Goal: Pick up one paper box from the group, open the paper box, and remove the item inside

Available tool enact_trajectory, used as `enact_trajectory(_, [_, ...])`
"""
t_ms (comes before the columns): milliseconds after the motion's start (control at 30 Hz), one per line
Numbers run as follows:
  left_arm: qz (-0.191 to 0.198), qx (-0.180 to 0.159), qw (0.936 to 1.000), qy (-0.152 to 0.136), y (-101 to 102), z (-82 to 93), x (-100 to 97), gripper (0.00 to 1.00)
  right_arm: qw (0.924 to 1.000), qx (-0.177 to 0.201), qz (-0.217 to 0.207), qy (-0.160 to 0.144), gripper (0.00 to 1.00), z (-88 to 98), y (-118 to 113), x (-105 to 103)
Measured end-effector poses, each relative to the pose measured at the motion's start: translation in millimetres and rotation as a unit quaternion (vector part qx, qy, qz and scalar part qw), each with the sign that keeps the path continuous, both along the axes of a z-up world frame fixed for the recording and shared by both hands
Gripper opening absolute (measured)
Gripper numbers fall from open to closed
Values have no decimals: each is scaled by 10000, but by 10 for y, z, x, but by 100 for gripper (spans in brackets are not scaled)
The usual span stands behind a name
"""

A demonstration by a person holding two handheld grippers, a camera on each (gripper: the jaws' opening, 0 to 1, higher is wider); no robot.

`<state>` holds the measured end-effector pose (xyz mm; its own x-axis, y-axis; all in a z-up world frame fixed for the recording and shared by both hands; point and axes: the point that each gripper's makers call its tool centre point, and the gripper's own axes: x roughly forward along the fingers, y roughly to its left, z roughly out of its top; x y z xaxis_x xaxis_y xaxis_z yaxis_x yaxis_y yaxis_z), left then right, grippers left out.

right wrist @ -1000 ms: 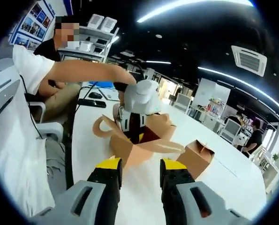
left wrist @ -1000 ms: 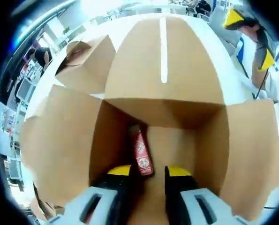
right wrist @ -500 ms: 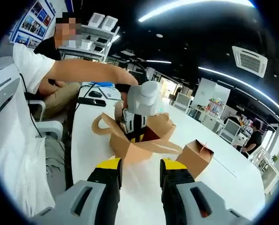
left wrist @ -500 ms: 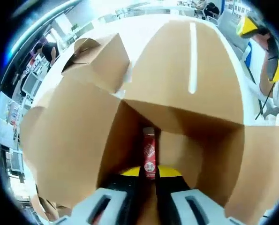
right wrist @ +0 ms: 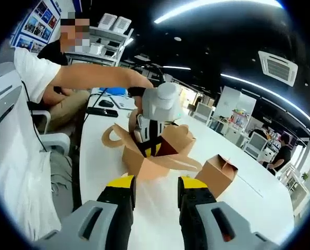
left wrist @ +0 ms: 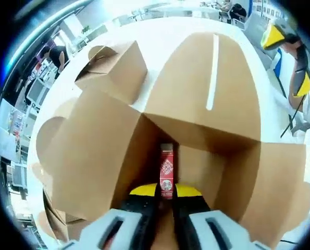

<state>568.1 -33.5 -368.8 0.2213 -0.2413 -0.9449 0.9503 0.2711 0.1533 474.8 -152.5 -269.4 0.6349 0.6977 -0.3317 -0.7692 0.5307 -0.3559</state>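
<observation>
An open brown paper box (left wrist: 196, 94) lies spread under my left gripper (left wrist: 166, 191), flaps folded outward. A small red carton (left wrist: 166, 169) stands inside it, and the left jaws are shut on its lower end. In the right gripper view the same open box (right wrist: 155, 159) sits on the white table (right wrist: 238, 208), with the left gripper (right wrist: 152, 148) reaching down into it from a person's hand. My right gripper (right wrist: 156, 183) hovers in front of that box, jaws open, nothing between them.
A closed brown box (left wrist: 115, 67) stands just beyond the open one; in the right gripper view a closed box (right wrist: 220, 174) sits to its right. More brown boxes (left wrist: 53, 224) lie at the lower left. A seated person (right wrist: 35, 83) and a chair (right wrist: 9, 130) are on the left.
A second ago the left jaws stood apart beside the red carton; they have closed on it. The view has since pulled back a little from the box. The right gripper has stayed put.
</observation>
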Motion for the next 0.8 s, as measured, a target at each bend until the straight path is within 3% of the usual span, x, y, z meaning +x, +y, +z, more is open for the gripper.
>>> enact_trajectory(133, [6, -97, 9997, -234, 22, 98, 61, 12, 10000, -1, -12, -2, 33, 1, -7, 2])
enact_trajectory(300, [52, -285, 9991, -303, 41, 242, 49, 12, 10000, -10, -9, 2, 33, -2, -4, 1])
enact_trajectory(600, [-83, -252, 9984, -507, 122, 426, -47, 12, 10000, -17, -20, 1, 33, -1, -1, 0])
enact_trajectory(800, [-244, -407, 9964, -701, 92, 619, -157, 12, 10000, -22, -19, -7, 33, 4, 1, -7])
